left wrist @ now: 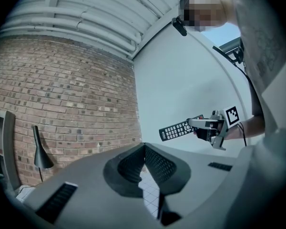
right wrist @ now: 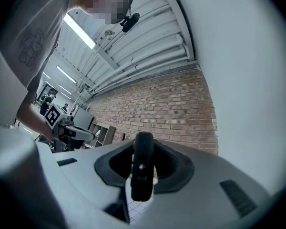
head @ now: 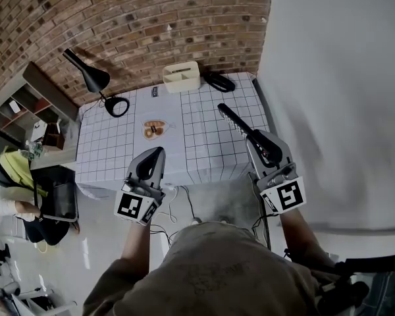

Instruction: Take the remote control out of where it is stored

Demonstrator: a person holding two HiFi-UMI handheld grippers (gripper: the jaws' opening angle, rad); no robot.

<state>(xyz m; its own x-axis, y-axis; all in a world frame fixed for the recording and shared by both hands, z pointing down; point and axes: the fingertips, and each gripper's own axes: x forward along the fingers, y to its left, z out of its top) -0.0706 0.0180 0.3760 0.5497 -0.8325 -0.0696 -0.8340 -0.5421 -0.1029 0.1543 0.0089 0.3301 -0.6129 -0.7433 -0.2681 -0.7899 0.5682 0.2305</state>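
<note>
As a person stands at the near edge of a table (head: 118, 143) spread with a checked cloth, a black desk lamp (head: 92, 78) leans over its far left corner. The left gripper (head: 159, 153) hangs in front of the near edge, its jaws drawn together at the tips with nothing between them. Farther back, at the middle of the far edge against the brick wall, sits a white storage box (head: 182, 81), well apart from both tools. To the right, the remote control (head: 236, 120) is clear of that box and up in the air over the table's right side. It is clamped by its near end in the right gripper (head: 257, 139), whose jaws are closed narrowly on it. Its long axis runs straight on from the jaws, the free end pointing away from the person and slightly left, toward the box. On this showing the removal looks all but done, and any setting-down falls to the right hand, the only one touching it.
</note>
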